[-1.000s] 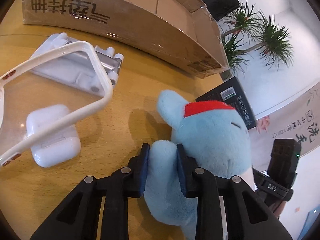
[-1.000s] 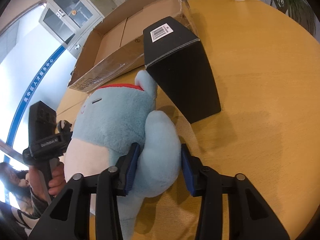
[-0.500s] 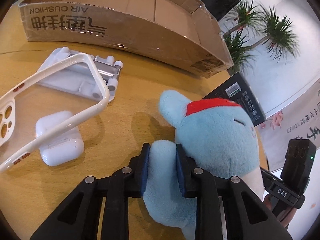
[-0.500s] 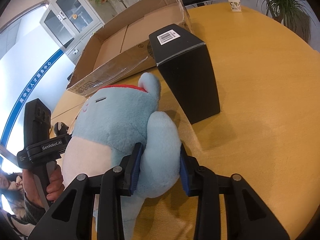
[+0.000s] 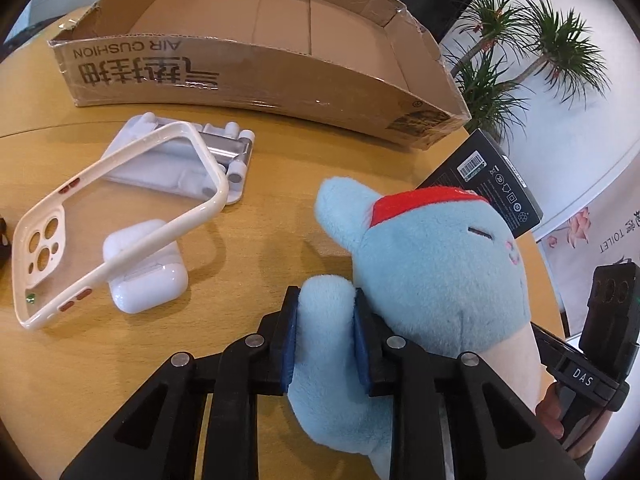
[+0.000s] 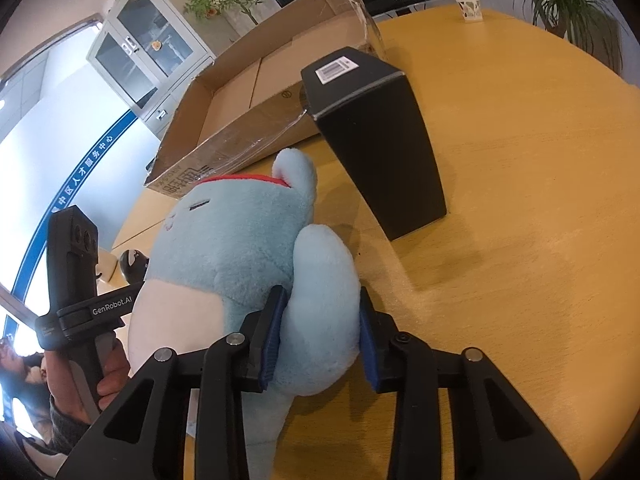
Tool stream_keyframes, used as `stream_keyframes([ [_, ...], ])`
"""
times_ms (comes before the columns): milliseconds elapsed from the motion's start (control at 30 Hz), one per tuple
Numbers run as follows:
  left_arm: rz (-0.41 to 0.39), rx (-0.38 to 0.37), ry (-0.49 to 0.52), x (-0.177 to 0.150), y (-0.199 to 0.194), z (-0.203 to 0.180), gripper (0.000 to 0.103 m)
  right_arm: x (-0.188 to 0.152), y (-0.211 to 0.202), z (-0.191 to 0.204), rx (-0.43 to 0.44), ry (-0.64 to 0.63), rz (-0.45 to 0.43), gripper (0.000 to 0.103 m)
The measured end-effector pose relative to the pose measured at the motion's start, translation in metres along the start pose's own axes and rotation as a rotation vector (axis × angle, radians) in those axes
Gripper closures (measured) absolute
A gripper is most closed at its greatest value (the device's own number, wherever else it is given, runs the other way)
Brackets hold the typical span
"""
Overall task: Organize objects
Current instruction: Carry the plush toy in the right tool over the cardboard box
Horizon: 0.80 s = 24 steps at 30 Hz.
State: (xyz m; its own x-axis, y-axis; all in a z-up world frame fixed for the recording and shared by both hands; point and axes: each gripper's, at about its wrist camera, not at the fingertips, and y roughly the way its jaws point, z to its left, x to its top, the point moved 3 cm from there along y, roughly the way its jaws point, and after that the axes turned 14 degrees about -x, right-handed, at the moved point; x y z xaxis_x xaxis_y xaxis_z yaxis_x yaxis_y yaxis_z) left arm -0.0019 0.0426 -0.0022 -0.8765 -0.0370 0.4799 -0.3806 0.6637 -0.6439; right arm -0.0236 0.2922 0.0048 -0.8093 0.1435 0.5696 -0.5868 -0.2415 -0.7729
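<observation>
1. My left gripper (image 5: 324,334) is clamped on one arm of the blue plush toy (image 5: 432,272) — both blue pads press into the fur, jaws narrow.
2. My right gripper (image 6: 320,338) holds the toy's other arm the same way, with the pads sunk into the plush on both sides.
3. The toy is between the two grippers over the round wooden table (image 6: 540,200), its head with the red band pointing toward the cardboard box (image 5: 256,76). I cannot tell whether its underside touches the tabletop.
4. That box lies open at the far side of the table and looks empty inside; its near wall carries upside-down print.
5. A black carton (image 6: 384,144) stands just beside the toy's head, near the box's corner.
6. Off to the left in my left view: a cream phone case (image 5: 120,216) leans tilted over a white earbud case (image 5: 148,280), and a white folding stand (image 5: 176,160) lies flat behind them.
7. A paper cup (image 6: 467,5) stands at the far table edge — well apart from everything else.
</observation>
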Motion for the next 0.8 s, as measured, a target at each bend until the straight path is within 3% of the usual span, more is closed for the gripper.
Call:
stream_keyframes([
  [467, -0.038, -0.003, 0.001, 0.004, -0.024, -0.002, 0.081, 0.010, -0.021, 0.020, 0.012, -0.019, -0.049, 0.074],
  [800, -0.116, -0.033, 0.030, 0.021, -0.060, -0.013, 0.081, 0.025, -0.045, 0.045, 0.018, -0.049, -0.124, 0.074],
])
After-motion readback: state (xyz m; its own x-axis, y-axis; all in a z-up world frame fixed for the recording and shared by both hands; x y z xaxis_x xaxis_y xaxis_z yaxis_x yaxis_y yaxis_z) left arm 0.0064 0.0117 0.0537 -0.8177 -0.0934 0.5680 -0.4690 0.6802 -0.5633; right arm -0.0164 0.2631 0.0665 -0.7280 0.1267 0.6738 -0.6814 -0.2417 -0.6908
